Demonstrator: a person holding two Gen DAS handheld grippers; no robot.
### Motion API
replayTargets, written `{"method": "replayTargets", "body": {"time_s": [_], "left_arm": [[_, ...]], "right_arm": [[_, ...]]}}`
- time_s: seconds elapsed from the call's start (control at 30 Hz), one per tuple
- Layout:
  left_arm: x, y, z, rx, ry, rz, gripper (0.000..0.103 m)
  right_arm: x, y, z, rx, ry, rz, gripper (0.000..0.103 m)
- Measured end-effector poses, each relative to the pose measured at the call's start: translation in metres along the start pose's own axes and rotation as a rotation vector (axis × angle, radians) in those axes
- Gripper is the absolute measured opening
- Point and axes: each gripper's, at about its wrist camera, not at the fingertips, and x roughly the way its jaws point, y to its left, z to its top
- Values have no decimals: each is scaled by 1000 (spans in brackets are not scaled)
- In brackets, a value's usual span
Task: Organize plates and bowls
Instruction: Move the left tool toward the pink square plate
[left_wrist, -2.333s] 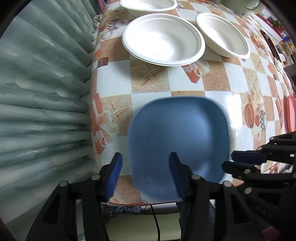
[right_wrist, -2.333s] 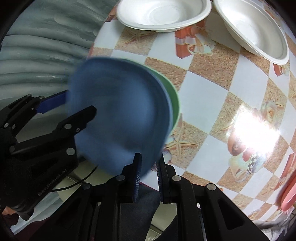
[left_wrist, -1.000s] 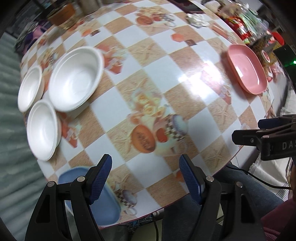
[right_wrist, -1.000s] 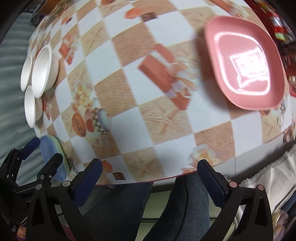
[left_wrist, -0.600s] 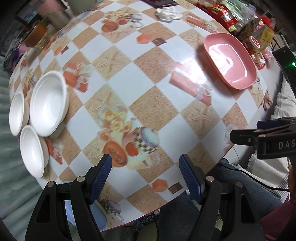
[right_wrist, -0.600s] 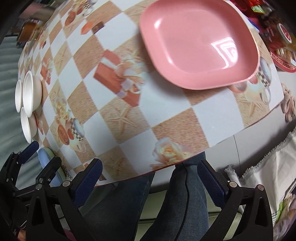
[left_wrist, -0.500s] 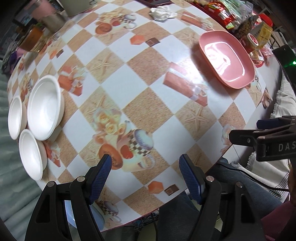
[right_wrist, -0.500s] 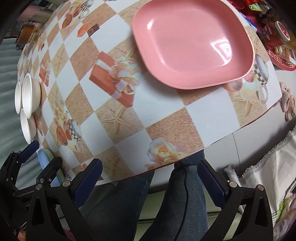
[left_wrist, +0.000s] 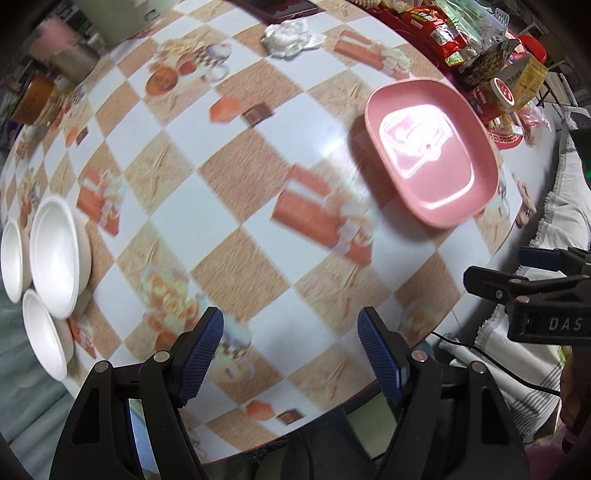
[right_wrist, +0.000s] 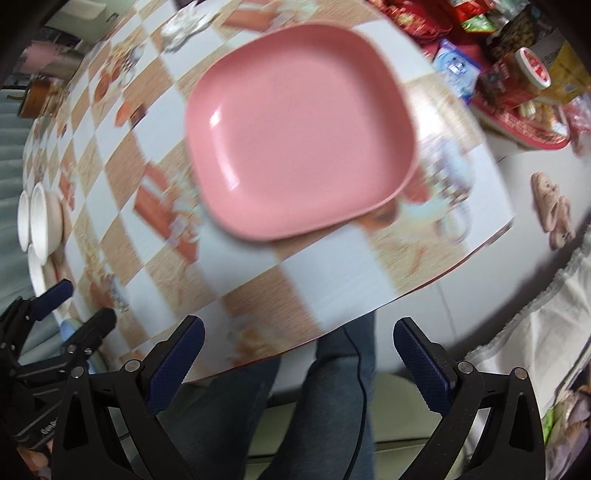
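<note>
pink plate (right_wrist: 299, 129); white bowls (left_wrist: 55, 258); orange-white checked tablecloth (left_wrist: 229, 184); blue gripper pads (right_wrist: 421, 363).

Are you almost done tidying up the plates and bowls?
Not quite. Neither the left gripper nor the right gripper is holding anything; both are open. The pink plate sits alone near the table edge, ahead of the right gripper, and looks next. The three white bowls are grouped side by side, not stacked, so they likely still need nesting.
</note>
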Motion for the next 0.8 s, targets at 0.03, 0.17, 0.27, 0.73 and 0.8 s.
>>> {"method": "replayTargets", "body": {"time_s": [0.03,0.17,0.27,0.73,0.8], "left_arm": [[1,-4,5,0,-3,-1,79],[2,-14,24,-19,-14,-3,79],[5,-23,37,-44,-22,-1,79],[53,-72,104,-69,-34,141,79],[66,-78,111,-73,-16,150,79]], "right_arm": [[-2,-5,4,2,-7,-9,103],[-7,-27,21,18,-31,-45,103],[-9,-37,35,18,-47,-67,103],[-9,-54,97,-52,-144,-225,103],[-5,-49,104,-84,-155,-254,103]]}}
